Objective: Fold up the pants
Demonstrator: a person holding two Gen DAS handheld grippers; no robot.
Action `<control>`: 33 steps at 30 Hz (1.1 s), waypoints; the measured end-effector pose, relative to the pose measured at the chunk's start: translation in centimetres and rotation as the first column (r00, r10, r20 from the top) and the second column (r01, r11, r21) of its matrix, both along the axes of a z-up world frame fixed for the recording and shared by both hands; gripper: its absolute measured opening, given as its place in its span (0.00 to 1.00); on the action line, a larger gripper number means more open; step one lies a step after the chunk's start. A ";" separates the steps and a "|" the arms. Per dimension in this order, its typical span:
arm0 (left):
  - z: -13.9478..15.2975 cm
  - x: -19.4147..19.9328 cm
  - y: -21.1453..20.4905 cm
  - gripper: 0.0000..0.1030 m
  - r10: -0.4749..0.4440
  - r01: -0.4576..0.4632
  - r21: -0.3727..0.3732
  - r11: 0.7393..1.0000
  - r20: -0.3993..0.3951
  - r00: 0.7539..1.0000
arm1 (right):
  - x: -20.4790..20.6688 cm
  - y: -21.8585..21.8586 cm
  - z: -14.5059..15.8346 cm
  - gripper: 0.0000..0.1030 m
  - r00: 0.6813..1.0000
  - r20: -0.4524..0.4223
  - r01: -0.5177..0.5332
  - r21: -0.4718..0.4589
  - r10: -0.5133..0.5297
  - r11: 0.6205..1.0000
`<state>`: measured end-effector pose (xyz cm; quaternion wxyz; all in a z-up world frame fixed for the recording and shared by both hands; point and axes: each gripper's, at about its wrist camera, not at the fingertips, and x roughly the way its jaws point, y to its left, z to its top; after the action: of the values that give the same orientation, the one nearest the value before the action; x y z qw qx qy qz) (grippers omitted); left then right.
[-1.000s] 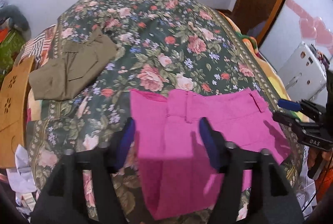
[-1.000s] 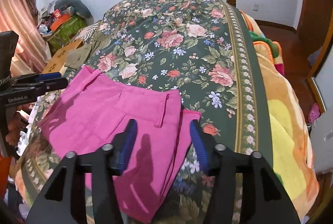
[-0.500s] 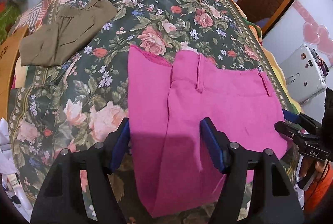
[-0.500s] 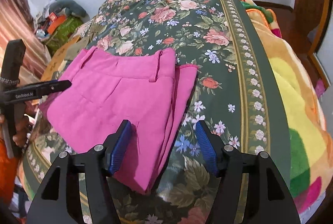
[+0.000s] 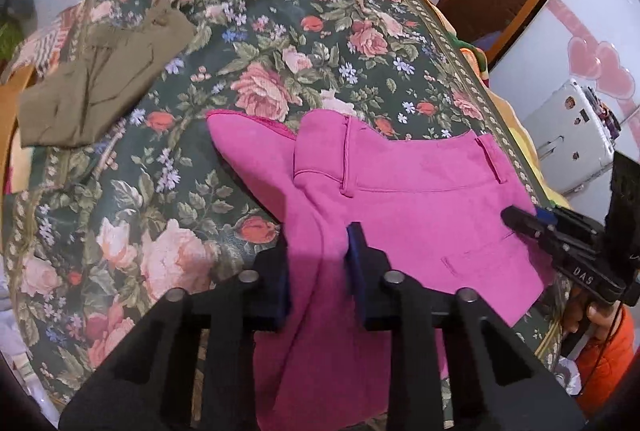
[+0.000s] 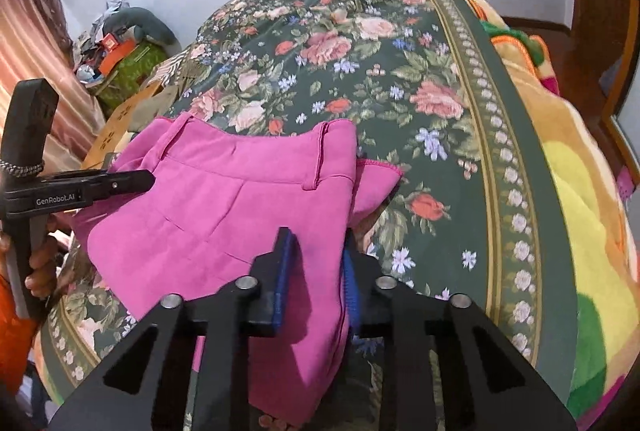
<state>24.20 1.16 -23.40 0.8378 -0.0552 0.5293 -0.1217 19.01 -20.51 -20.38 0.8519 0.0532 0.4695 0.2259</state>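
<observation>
We have the pink pants [image 5: 400, 199] on the bed [image 5: 280, 43] pinched at both sides, left gripper [image 5: 318, 263] and right gripper [image 6: 316, 271] each clamped on cloth, so next we should lift evenly and fold.

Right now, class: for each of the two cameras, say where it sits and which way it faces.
Left wrist view: rides the left tool, facing up the floral bed; its fingers pinch the pink pants; right tool shows at the right.
Right wrist view: rides the right tool, facing up the bed; fingers pinch the pants; left tool and hand show at the left.
Shared: pants, bed, both tools.
</observation>
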 end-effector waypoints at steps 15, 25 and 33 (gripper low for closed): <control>6.9 -0.8 2.5 0.15 0.035 -0.042 0.034 0.999 0.195 0.980 | 2.1 3.8 6.9 0.10 0.979 0.184 -0.081 -0.043 0.087 0.996; 9.7 1.6 9.8 0.15 0.133 -0.161 0.073 0.984 0.298 0.945 | 6.7 11.3 10.0 0.10 0.948 0.268 -0.161 -0.056 0.170 0.985; 5.9 4.2 17.2 0.15 0.228 -0.260 0.103 0.960 0.253 0.940 | 10.2 19.4 7.7 0.10 0.933 0.238 -0.252 -0.103 0.270 0.962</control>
<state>28.43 18.36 -17.47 0.9057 -0.0487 0.4209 0.0136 29.18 -1.07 -12.65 0.8680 -0.0688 0.3692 0.3250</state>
